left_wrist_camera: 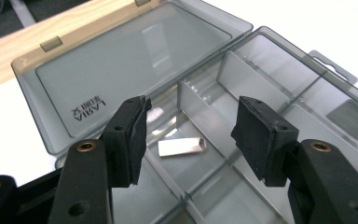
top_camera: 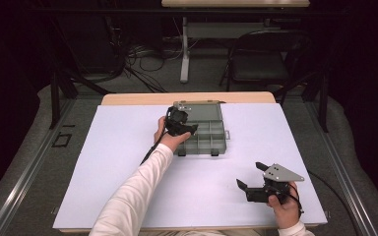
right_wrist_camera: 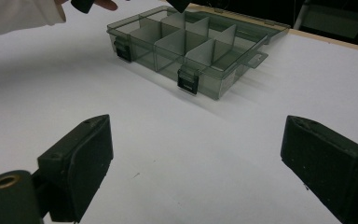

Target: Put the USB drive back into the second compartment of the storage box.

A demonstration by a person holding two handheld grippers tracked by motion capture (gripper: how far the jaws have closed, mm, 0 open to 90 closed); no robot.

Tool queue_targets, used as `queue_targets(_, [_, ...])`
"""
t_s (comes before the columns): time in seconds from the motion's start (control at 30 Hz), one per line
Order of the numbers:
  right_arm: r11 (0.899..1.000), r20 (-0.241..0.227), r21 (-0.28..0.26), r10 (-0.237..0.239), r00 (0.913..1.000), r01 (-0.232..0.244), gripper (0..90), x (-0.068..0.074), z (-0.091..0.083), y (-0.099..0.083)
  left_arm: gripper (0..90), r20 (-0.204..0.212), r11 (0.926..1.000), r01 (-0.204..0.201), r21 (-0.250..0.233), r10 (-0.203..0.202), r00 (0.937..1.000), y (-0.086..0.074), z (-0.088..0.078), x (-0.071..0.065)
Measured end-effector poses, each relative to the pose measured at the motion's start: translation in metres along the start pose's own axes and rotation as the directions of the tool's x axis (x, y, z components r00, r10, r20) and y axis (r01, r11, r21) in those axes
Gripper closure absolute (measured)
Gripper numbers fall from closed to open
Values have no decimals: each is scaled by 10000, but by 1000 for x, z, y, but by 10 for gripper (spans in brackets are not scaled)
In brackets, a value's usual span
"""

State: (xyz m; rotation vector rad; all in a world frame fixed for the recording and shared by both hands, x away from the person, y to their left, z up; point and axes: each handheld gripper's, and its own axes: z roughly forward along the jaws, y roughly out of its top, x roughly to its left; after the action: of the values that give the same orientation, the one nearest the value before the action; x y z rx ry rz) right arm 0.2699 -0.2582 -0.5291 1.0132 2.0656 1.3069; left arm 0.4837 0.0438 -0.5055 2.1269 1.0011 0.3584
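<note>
Left gripper point(left_wrist_camera: 189, 135), jaws wide and empty, hovers directly above a small silver metal piece point(left_wrist_camera: 182, 147) lying crosswise in the open organiser box point(left_wrist_camera: 279, 70); right gripper point(top_camera: 256, 182) idles open, well apart

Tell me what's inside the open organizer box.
The organizer box is split by dividers into compartments. One holds a small silver metal piece, lying flat below the open left gripper. The other compartments in view look empty; the jaws cover parts of the nearest ones.

From above, the left claw point(top_camera: 193, 129) and hand point(top_camera: 170, 139) hide the organizer box point(top_camera: 211, 140)'s left compartments.
</note>
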Motion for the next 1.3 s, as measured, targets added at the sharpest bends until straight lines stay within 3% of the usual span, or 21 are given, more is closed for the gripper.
queue_targets(0.1, [10000, 20, -10, -9, 10000, 9, 89, 0, 0, 0, 414, 168, 9998, 183, -4, -183, 9997, 1, -6, -1])
queue_targets(0.27, [10000, 17, -19, -22, 10000, 22, 89, 0, 0, 0, 374, 642, 9989, 97, -456, -67, 9979, 5, -21, -4])
queue_targets(0.47, [10000, 39, -50, -31, 10000, 31, 89, 1, 0, 1, 232, 1086, 9971, 164, -749, -82, 9941, 7, -34, -8])
queue_targets(0.8, [10000, 43, -22, -32, 10000, 32, 89, 1, 1, 1, 156, 1363, 9941, -14, -1082, 162, 9905, 5, -52, -14])
queue_targets(1.3, [10000, 19, 3, -53, 10000, 53, 89, 2, 2, 1, 132, 1783, 9858, 37, -1681, 267, 9836, -30, -90, -16])
